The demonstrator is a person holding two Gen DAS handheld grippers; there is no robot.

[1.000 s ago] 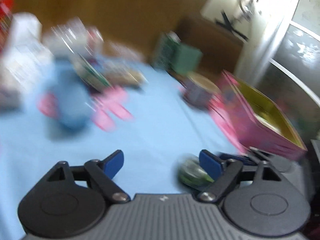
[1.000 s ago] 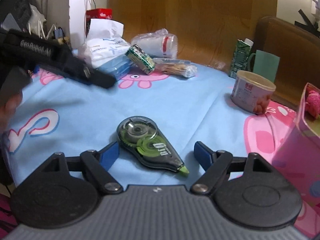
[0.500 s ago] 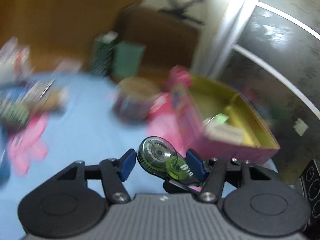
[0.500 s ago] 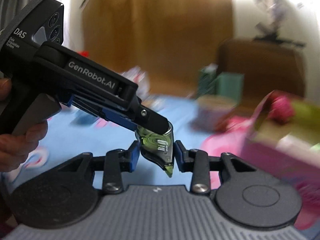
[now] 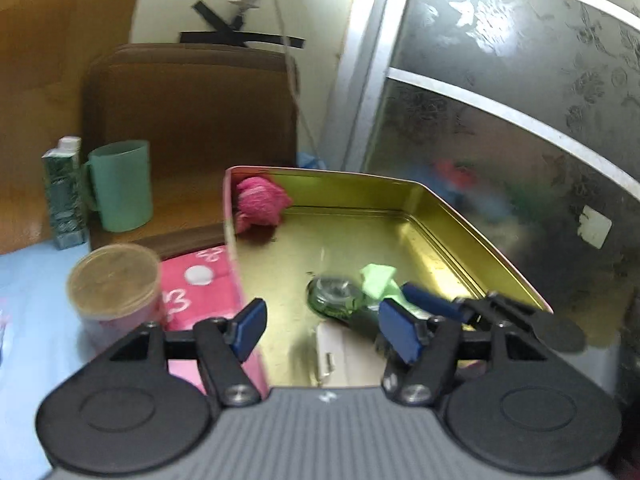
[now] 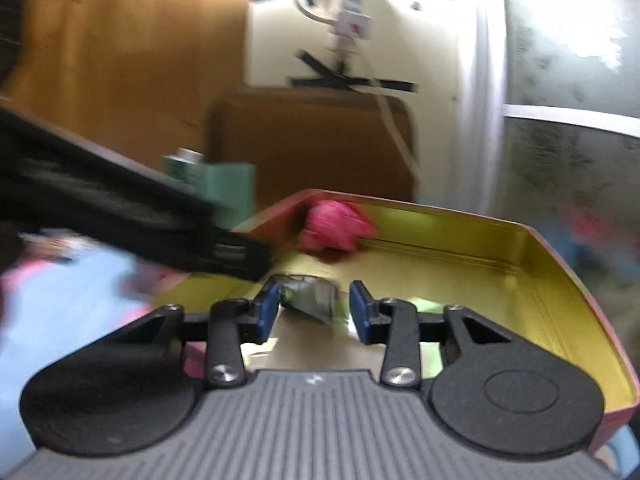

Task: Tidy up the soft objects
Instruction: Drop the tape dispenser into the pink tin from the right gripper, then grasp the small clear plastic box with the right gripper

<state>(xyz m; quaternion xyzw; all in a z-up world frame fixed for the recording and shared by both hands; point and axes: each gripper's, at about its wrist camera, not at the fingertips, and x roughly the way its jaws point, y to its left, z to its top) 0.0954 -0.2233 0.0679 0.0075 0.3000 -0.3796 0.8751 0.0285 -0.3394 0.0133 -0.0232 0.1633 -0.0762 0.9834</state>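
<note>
A pink tin box with a gold inside (image 5: 440, 216) (image 6: 560, 280) stands on the blue cloth. A pink soft ball (image 5: 260, 204) (image 6: 334, 226) lies in its far left corner. The green correction tape dispenser (image 5: 338, 300) (image 6: 310, 300) is over the box floor, next to a light green scrap (image 5: 378, 276). My left gripper (image 5: 320, 326) is open above the box's near left wall. My right gripper (image 6: 314, 312) is over the box with its jaws part open around the dispenser; contact is blurred. A white flat item (image 5: 348, 356) lies under the dispenser.
A round tub with a brown lid (image 5: 114, 284) stands left of the box. A green mug (image 5: 120, 184) and a green carton (image 5: 64, 196) stand behind it. A brown chair back (image 5: 192, 120) and a frosted glass door (image 5: 520, 120) lie beyond.
Both grippers moved right over the tin box with the dispenser. The left gripper has let go and opened. The right gripper's jaws have widened around the dispenser.
</note>
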